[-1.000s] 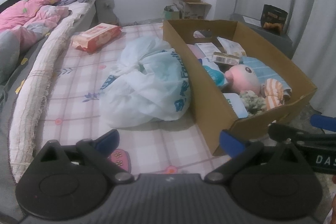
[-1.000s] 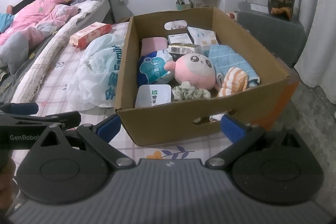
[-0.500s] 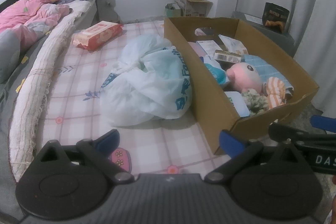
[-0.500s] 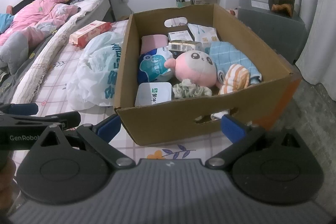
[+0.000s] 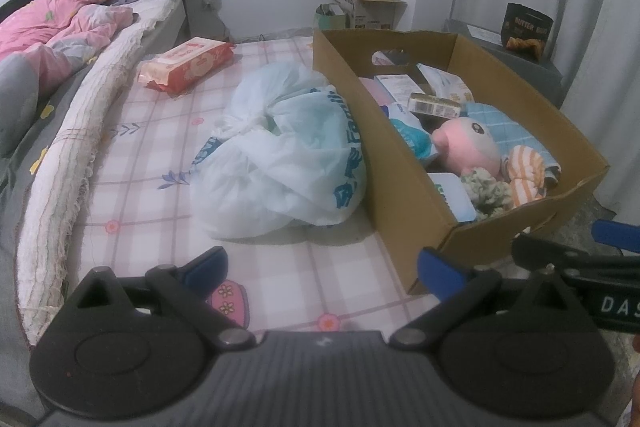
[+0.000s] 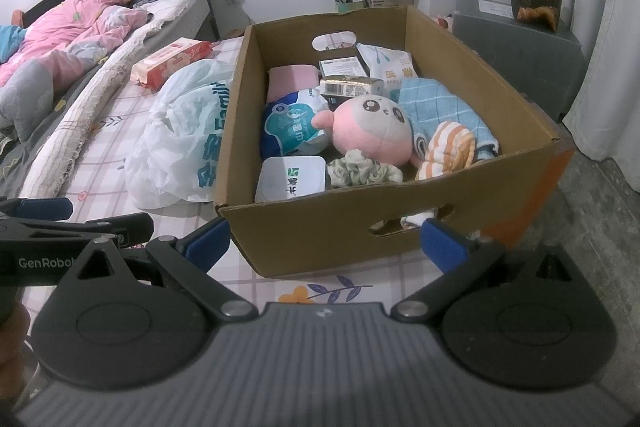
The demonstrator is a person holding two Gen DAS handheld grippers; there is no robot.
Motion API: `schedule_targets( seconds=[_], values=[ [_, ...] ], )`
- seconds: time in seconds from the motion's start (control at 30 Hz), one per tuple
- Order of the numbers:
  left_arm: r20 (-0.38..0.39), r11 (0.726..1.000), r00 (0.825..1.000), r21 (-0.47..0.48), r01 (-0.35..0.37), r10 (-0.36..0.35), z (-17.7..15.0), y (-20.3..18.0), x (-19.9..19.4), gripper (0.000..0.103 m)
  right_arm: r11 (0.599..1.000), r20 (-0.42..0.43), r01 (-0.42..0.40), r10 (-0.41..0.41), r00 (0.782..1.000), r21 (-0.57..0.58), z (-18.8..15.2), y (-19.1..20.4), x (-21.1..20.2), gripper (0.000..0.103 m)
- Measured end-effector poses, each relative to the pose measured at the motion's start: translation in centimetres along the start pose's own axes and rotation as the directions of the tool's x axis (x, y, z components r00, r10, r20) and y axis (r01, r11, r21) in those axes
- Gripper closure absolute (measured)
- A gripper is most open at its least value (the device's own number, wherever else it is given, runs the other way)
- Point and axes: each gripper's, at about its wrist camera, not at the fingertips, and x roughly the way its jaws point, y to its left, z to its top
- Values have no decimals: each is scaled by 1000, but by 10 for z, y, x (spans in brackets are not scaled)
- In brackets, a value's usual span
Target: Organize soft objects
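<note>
A cardboard box (image 6: 320,227) stands on a checked mat (image 5: 152,155). In it lie a pink plush toy (image 6: 370,133), a blue checked cloth (image 6: 440,107), an orange striped cloth (image 6: 448,151), a green scrunchie (image 6: 360,171), wipe packs and small cartons. The box also shows in the left wrist view (image 5: 404,187), with the plush (image 5: 468,143) inside. My right gripper (image 6: 326,245) is open and empty, just short of the box's near wall. My left gripper (image 5: 322,263) is open and empty above the mat, left of the box's near corner.
A tied white plastic bag (image 5: 280,155) lies against the box's left wall. A red wipes pack (image 5: 186,65) lies further back. A bed with pink bedding (image 5: 52,31) runs along the left. A grey cabinet (image 6: 516,43) and curtains stand right.
Both grippers have drifted slightly; the box sits a little lower and nearer in the right wrist view. Both stay open and empty.
</note>
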Motion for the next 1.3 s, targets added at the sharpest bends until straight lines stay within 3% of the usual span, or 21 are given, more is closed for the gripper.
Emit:
schedule_targets(
  seconds=[1.3],
  values=[
    [-26, 1000, 1000, -1, 6, -6, 3, -9, 5, 2, 1000, -9, 15, -15, 1000, -6, 2, -9, 2, 1]
  ],
)
